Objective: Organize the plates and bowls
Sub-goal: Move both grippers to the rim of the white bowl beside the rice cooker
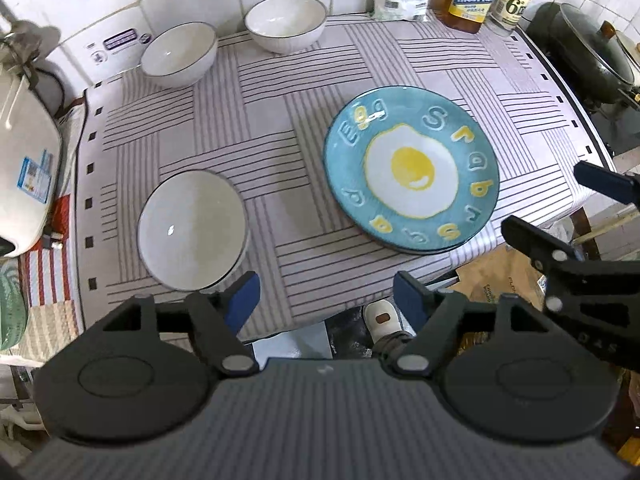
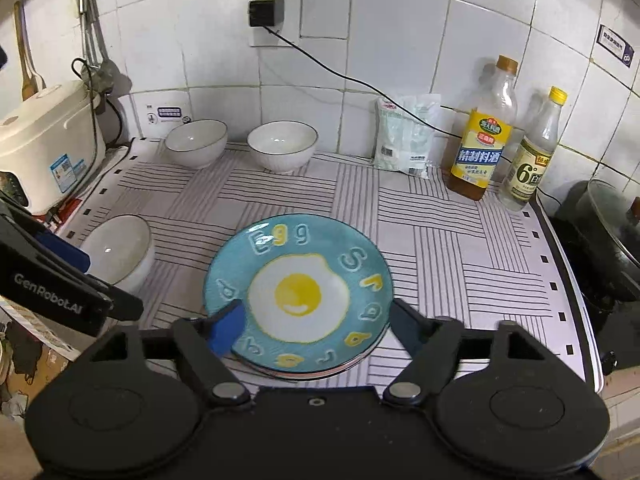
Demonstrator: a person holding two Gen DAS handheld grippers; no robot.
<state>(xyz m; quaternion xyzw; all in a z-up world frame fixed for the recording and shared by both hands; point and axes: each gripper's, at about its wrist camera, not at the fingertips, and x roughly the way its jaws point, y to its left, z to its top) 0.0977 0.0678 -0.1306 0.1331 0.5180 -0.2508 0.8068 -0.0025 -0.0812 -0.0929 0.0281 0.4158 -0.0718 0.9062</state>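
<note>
A blue plate with a fried-egg picture [image 1: 412, 172] [image 2: 298, 296] tops a small stack near the table's front edge. A white bowl [image 1: 192, 230] [image 2: 120, 254] sits front left. Two more white bowls [image 1: 180, 54] [image 1: 286, 22] stand at the back by the wall, also in the right wrist view [image 2: 196, 142] [image 2: 282, 150]. My left gripper [image 1: 326, 300] is open and empty above the front edge, between the front bowl and the plates. My right gripper [image 2: 316, 326] is open, its fingers either side of the plate stack's near rim; it also shows in the left wrist view [image 1: 556, 208].
The table has a striped cloth [image 2: 440, 240]. Two bottles [image 2: 482, 132] [image 2: 532, 156] and a white bag [image 2: 406, 136] stand at the back right. A rice cooker [image 2: 44, 148] is at the left, a dark wok [image 2: 608, 232] at the right. A power cord [image 2: 352, 80] hangs along the wall.
</note>
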